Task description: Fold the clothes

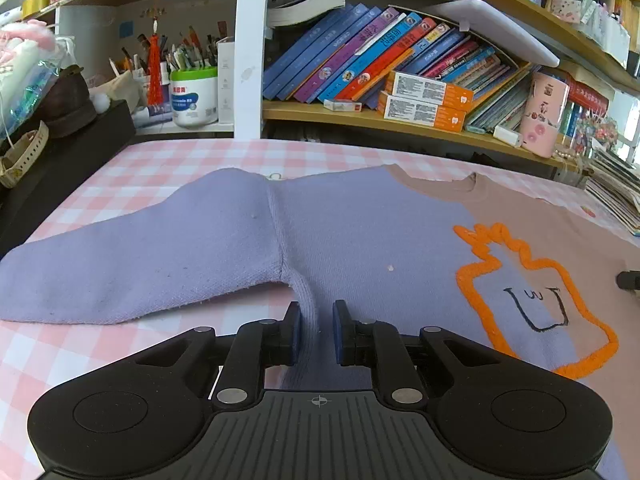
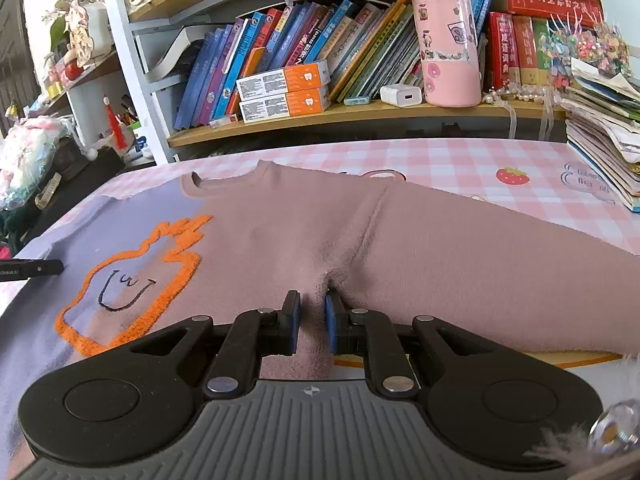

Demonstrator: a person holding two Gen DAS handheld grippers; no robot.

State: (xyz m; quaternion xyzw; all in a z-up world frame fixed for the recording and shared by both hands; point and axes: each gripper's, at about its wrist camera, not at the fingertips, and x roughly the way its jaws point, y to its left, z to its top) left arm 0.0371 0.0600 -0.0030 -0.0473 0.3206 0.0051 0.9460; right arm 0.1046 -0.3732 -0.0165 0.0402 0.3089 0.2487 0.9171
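A knit sweater lies flat, front up, on the pink checked tablecloth (image 1: 152,168). Its left half is purple (image 1: 360,232), its right half dusty pink (image 2: 280,220), and an orange outlined figure (image 1: 532,300) sits on the chest. The purple sleeve (image 1: 140,264) stretches out to the left and the pink sleeve (image 2: 500,260) to the right. My left gripper (image 1: 317,320) is shut on a raised ridge of purple cloth at the left underarm seam. My right gripper (image 2: 313,312) is shut on a pinch of pink cloth at the right underarm.
A bookshelf (image 1: 360,116) with leaning books runs along the table's far edge. On it stand a pink tumbler (image 2: 450,48) and orange boxes (image 2: 284,96). Stacked books (image 2: 604,136) crowd the far right. A black box (image 1: 60,160) with a shoe lines the left side.
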